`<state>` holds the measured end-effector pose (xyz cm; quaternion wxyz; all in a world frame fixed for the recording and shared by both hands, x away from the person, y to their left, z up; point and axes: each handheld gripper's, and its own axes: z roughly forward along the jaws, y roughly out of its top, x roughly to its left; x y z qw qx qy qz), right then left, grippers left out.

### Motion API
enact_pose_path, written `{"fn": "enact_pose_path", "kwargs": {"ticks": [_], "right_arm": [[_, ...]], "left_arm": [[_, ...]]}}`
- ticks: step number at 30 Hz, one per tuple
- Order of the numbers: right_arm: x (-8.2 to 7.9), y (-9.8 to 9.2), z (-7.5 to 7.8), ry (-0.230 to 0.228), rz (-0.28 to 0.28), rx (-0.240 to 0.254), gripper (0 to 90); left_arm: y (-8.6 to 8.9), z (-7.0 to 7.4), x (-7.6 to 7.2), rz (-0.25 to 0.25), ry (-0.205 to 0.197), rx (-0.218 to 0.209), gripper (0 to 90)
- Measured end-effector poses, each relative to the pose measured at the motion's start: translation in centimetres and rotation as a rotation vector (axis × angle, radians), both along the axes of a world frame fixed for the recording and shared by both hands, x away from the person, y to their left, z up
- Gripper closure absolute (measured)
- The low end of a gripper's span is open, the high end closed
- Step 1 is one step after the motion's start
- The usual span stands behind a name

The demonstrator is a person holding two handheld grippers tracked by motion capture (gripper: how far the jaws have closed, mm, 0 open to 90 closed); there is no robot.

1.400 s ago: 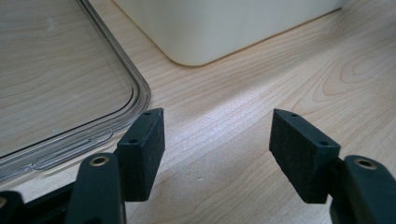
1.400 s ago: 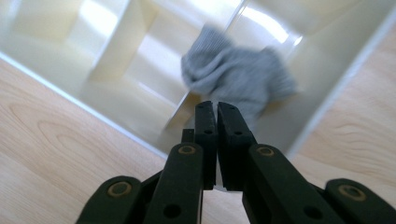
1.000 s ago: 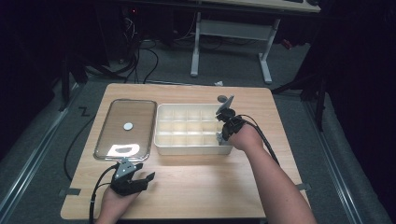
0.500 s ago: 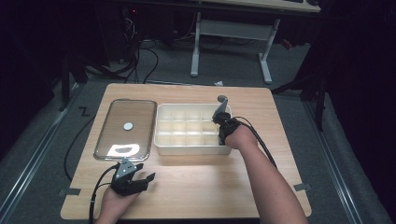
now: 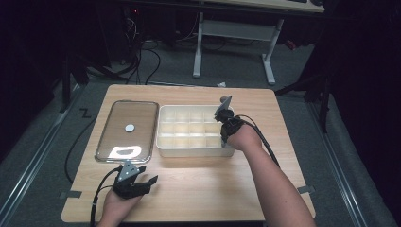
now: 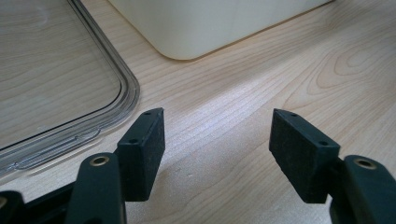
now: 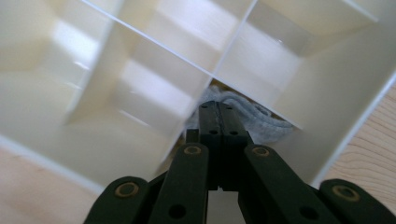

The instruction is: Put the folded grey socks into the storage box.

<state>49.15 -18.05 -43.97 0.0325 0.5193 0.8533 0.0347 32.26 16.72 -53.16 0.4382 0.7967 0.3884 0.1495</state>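
Over the near right corner of the compartment box (image 5: 195,128), our right gripper (image 7: 218,116) points down into a corner cell, its jaws pressed fully together. Just beyond their tips a grey, soft-looking piece, perhaps cloth or felt (image 7: 254,116), lies on the floor of that cell; we cannot tell whether the tips pinch its edge or merely rest against it. Compared with a second ago, our right hand (image 5: 243,137) has drawn in a little closer to the box wall and dipped toward the cell, which suggests the piece is being tucked or placed there and this step is near its end. Our left gripper (image 6: 217,149) rests low over the bare wooden table (image 5: 213,189), well apart from the box, jaws wide apart with nothing between them, unmoved. Beside the box lies its clear lid (image 5: 127,130), off for now.
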Motion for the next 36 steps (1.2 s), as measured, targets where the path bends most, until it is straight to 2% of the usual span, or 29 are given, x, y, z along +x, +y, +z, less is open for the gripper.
{"fn": "enact_pose_path", "kwargs": {"ticks": [2,4,8,12,18,20,22,25,27,29,30,33,36], "right_arm": [[0.3,-0.1,-1.1,0.013,-0.015,-0.035,90.0],[0.4,-0.4,-2.0,0.024,-0.032,-0.014,90.0],[0.5,-0.5,-2.1,0.027,-0.025,-0.008,90.0],[0.4,-0.3,-2.2,0.020,-0.020,-0.022,90.0],[0.8,0.0,-2.5,0.040,-0.026,-0.045,90.0],[0.7,-0.1,-2.3,0.036,-0.023,-0.041,90.0],[0.4,-0.5,-1.5,0.030,-0.027,-0.025,90.0],[0.1,-1.2,0.3,-0.021,-0.056,0.011,90.0],[0.0,-1.7,0.8,-0.038,-0.074,0.008,90.0],[0.1,-2.0,0.1,-0.026,-0.083,-0.041,90.0],[0.1,-2.1,-0.4,-0.014,-0.093,-0.050,90.0],[0.2,-2.0,-1.7,0.007,-0.072,-0.050,90.0],[0.3,-1.8,-2.2,0.004,-0.051,-0.066,90.0]], "left_arm": [[0.0,0.0,0.0,0.002,-0.001,0.000,36.5],[0.1,0.0,0.0,0.002,0.000,-0.003,36.5],[0.0,-0.1,0.1,-0.001,0.004,-0.002,36.6],[0.0,0.0,0.1,-0.001,0.003,0.002,36.6],[0.0,0.0,0.0,-0.002,0.001,-0.001,36.6],[0.0,0.0,0.0,0.001,0.002,-0.003,36.6],[0.1,-0.1,0.0,0.001,0.005,-0.007,36.6],[0.1,0.0,0.0,0.000,0.004,-0.007,36.6],[0.1,0.0,-0.1,-0.002,0.003,-0.014,36.7],[0.0,0.1,-0.1,-0.002,0.002,-0.019,36.8],[0.0,0.1,-0.1,-0.004,0.003,-0.019,36.8],[0.0,0.0,-0.1,-0.006,0.005,-0.015,36.7],[0.0,0.1,-0.1,-0.009,0.008,-0.021,36.7]]}}
